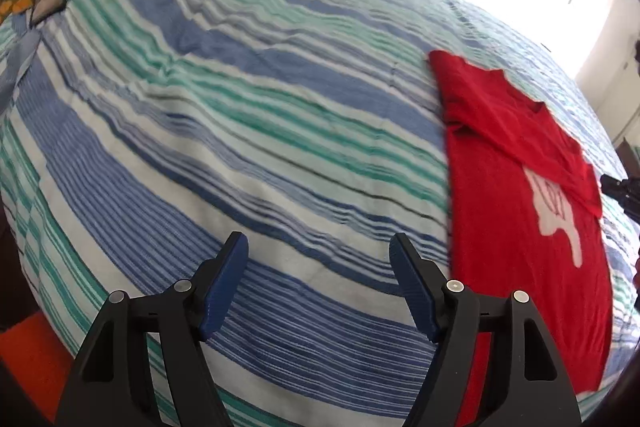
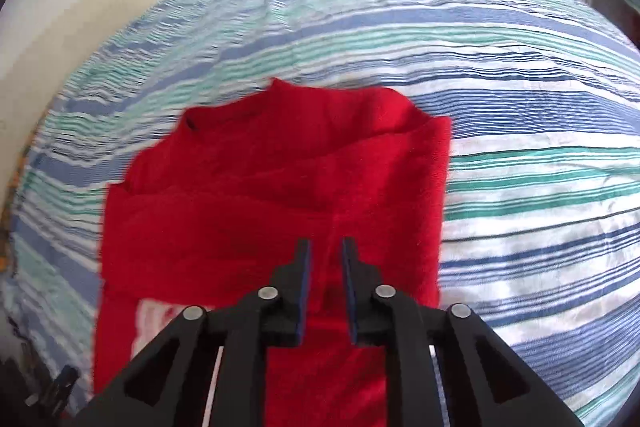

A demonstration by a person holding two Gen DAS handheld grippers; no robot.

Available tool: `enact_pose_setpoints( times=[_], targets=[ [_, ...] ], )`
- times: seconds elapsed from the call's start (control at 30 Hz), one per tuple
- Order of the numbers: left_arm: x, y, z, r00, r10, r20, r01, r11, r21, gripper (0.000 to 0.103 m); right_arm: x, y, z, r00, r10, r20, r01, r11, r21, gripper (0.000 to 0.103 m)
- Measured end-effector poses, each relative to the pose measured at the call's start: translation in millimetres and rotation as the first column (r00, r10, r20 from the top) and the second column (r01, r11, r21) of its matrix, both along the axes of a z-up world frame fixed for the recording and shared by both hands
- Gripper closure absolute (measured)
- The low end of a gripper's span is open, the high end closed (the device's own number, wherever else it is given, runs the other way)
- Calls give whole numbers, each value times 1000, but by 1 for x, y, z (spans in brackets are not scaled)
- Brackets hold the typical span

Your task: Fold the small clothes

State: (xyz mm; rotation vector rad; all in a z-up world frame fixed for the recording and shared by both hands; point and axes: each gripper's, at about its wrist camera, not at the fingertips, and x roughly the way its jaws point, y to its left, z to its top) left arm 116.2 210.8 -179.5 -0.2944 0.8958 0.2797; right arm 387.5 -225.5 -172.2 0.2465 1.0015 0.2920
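A small red T-shirt (image 1: pixel 516 195) with a white print lies on the striped bedspread (image 1: pixel 240 115), its sides folded in over the middle. In the left wrist view it is at the right. My left gripper (image 1: pixel 320 251) is wide open and empty above bare bedspread, to the left of the shirt. In the right wrist view the red shirt (image 2: pixel 272 179) fills the middle. My right gripper (image 2: pixel 325 247) hovers over its lower middle with the jaws narrowly apart and nothing between them.
The bed (image 2: pixel 520 87) has blue, green and white stripes. An orange-patterned cloth with a dark framed item (image 1: pixel 50 1) lies at the bed's far left edge. Pale walls and a bright window lie beyond. A dark object (image 1: pixel 624 187) shows at the right edge.
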Motion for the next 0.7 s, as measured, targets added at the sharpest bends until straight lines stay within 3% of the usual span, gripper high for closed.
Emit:
enact_pose_setpoints(
  times=[0.07,0.1,0.13,0.3,0.37,0.47,0.53,0.6,0.7],
  targets=[
    [-1,-14,6,999,-51,16,50,998,41,28,-22,5,3,996,85,-6,-85,996,20,73],
    [-3,-22,8,997,-79,17,78,995,63,28,-31,8,0,993,114,-19,-114,993,8,58],
    [-4,-31,9,994,-105,14,103,991,84,28,-44,8,-3,991,126,-34,-126,992,-14,53],
    [-21,-74,16,970,-244,0,242,960,142,26,-132,-4,-12,986,163,-35,-166,981,-100,53],
    [-22,-94,11,957,-287,-54,291,930,225,24,-178,-3,-13,978,210,-11,-210,967,-146,53],
    [-18,-120,-18,923,-295,-245,370,853,367,24,-230,-4,-31,969,242,-45,-245,933,-264,53],
    [-23,-126,-24,916,-285,-281,383,827,411,24,-261,-12,-36,976,215,-22,-211,927,-310,52],
    [-31,-127,-17,917,-284,-280,385,811,440,20,-278,-26,-35,986,165,-22,-164,945,-283,51],
    [-42,-122,-9,928,-277,-250,364,820,442,18,-286,-49,-20,997,78,-6,-77,968,-239,51]
  ],
)
